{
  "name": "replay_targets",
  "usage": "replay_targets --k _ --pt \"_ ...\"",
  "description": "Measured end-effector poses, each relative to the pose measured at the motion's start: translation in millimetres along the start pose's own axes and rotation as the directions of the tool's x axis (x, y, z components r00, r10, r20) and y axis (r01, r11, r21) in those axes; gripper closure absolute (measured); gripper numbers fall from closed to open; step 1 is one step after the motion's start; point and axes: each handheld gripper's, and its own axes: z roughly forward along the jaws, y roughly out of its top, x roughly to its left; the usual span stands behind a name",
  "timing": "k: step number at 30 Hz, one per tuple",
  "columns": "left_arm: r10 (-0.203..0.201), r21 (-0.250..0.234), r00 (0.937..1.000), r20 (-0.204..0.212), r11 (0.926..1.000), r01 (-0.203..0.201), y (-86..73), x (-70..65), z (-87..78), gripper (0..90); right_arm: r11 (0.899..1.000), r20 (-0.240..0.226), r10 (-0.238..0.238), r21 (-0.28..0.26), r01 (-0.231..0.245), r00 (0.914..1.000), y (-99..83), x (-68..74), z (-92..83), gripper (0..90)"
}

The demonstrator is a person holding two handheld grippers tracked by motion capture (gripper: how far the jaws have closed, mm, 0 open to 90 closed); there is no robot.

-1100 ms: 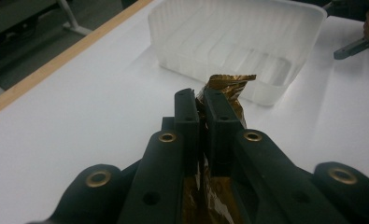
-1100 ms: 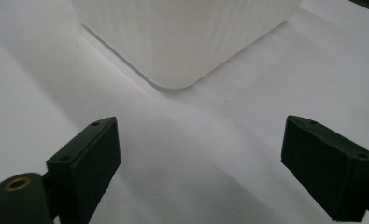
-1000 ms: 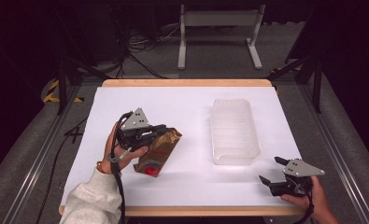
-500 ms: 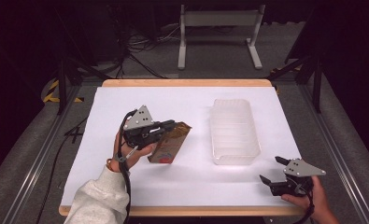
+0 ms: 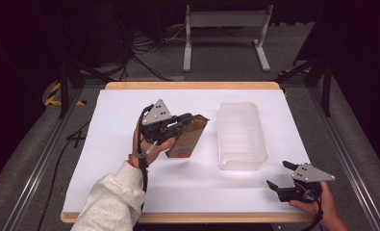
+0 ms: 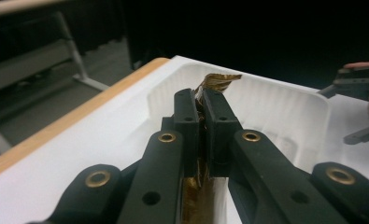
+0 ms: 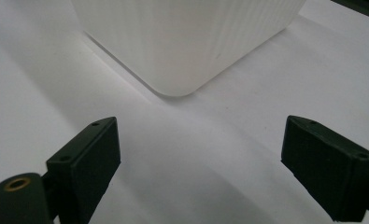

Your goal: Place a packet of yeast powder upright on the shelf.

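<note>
The left gripper [image 5: 190,117] holds a brown foil packet [image 5: 186,139], its jaws pressed together on the packet's upper edge; in the left gripper view a crumpled strip of the foil [image 6: 218,80] stands up between the closed jaws. In the high view the packet hangs tilted from that grip, its lower end with a red mark toward the person's side, and its shadow on the white surface [image 5: 120,125] suggests it is lifted clear, though contact at the lower corner cannot be ruled out. The packet sits just left of the translucent plastic tray [image 5: 262,144], not yet over it; the left gripper view looks along the jaws straight into the tray [image 6: 308,112], whose inside looks bare as far as it is seen. The right gripper [image 5: 279,175] rests low near the front right corner of the surface, close to the tray's near end but apart from it, jaws spread wide and holding nothing; the right gripper view shows a rounded corner of the tray [image 7: 182,60] ahead of the open jaws. Assessment: pickup is complete and transfer is under way. Outstanding, by my judgement: carry the packet across the tray's left wall, lower it inside, release. The right gripper has no part in the work as yet.
</note>
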Motion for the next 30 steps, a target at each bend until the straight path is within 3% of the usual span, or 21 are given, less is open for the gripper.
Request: replay_targets --k 1,3,5,11,21,30 --pt "0.004 -0.005 0.9999 -0.014 1.0000 -0.004 1.9 1.1 3.0 85.5 1.000 -0.004 -0.004 0.001 0.004 1.0000 0.0 0.1 0.4 12.3" --pt "0.007 0.001 1.0000 -0.005 1.0000 -0.007 5.8 2.8 7.6 85.5 1.000 -0.003 -0.004 0.002 0.004 1.0000 -0.3 0.0 0.2 12.3" --pt "0.029 0.019 0.9989 -0.035 0.9994 -0.029 10.4 2.4 13.4 85.5 1.000 -0.006 0.002 0.001 -0.002 1.0000 -0.7 -0.9 -0.2 12.3" --pt "0.040 0.013 0.9991 -0.016 0.9991 -0.039 23.2 1.9 26.7 85.4 1.000 -0.017 -0.001 -0.001 0.001 0.9999 -0.2 -0.1 0.4 12.3" --pt "0.046 -0.048 0.9981 0.041 0.9979 -0.044 49.6 -6.3 44.5 85.4 1.000 -0.020 0.013 -0.017 -0.013 0.9997 -0.9 -1.8 -1.4 11.9" --pt "0.052 -0.080 0.9933 0.103 0.9958 -0.044 62.3 -18.3 62.6 85.4 1.000 -0.017 0.012 -0.021 -0.012 0.9998 -1.9 -2.7 -2.6 11.5"
